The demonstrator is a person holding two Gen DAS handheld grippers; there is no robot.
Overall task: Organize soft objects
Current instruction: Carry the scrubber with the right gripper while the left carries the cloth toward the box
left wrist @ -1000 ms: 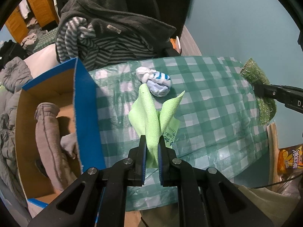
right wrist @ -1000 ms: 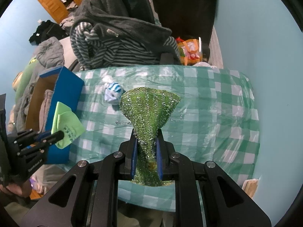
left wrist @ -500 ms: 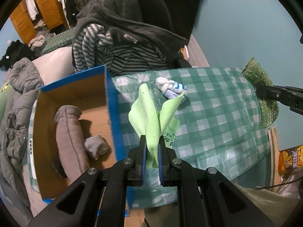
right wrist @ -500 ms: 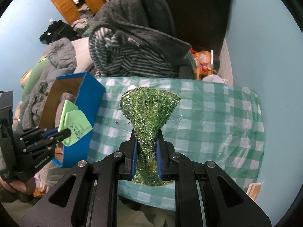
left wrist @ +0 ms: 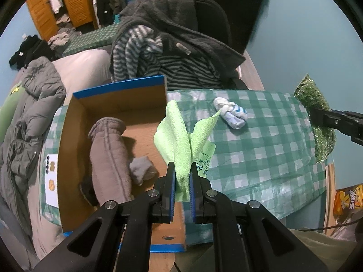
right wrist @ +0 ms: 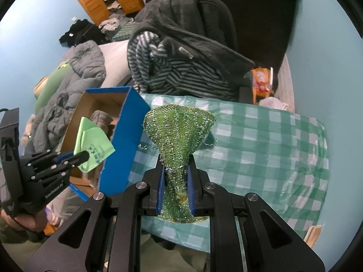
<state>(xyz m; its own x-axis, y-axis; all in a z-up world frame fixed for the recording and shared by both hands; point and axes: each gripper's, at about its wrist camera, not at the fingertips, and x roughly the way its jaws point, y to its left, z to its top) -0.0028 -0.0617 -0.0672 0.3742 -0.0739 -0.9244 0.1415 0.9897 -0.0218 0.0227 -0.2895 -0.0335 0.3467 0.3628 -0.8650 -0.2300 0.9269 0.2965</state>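
Messy bedroom backdrop: teal walls, a chair (left wrist: 211,13) heaped with a dark fleece jacket (left wrist: 172,22) and a striped sweater (left wrist: 145,52), orange closet doors (left wrist: 59,4) behind. Up front is a tabletop (left wrist: 267,149) under a green-and-white checked cloth, with a blue cardboard box (left wrist: 113,104) sitting open at its left end.

Left gripper (left wrist: 182,174) is clamped on a light green cloth (left wrist: 179,136), which sticks up from between the pads in two pointy flaps, with a printed tag hanging off the right side. From the right wrist view the cloth (right wrist: 90,140) hangs over the open box, close to its right wall. Inside the box there's a grey-brown fleece piece (left wrist: 109,154) lying lengthwise and a small grey sock (left wrist: 141,170) just beside it.

Right gripper (right wrist: 175,176) is squeezed shut on a green sequin fabric (right wrist: 179,131), which fans out wide above the fingers, held over the tabletop just right of the box's blue wall.

One white and blue striped sock bundle (left wrist: 231,113) lies on the checked cloth, well apart from both grippers.
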